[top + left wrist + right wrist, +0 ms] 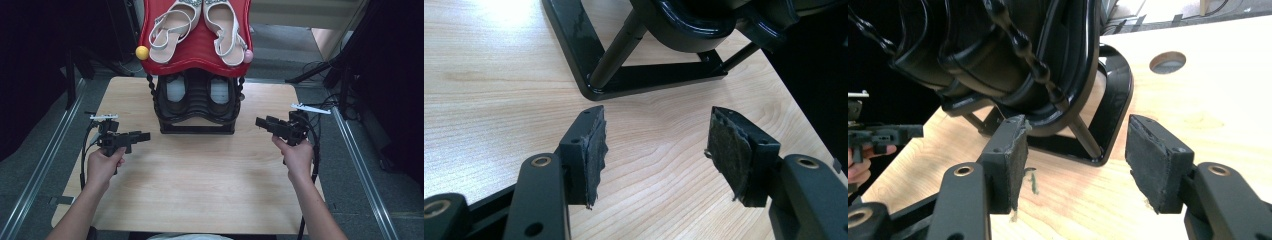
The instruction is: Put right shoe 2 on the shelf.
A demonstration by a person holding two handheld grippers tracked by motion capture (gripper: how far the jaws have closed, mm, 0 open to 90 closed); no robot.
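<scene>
My two grippers (pixel 144 136) (pixel 260 121) are wide open. I should go slowly toward the shoe rack (pixel 197 107) and aim carefully.

Light wooden table (pixel 200 190), grey carpet floor (pixel 40 145), metal rails (pixel 45 160), dark surroundings, cables (pixel 320 67)
</scene>
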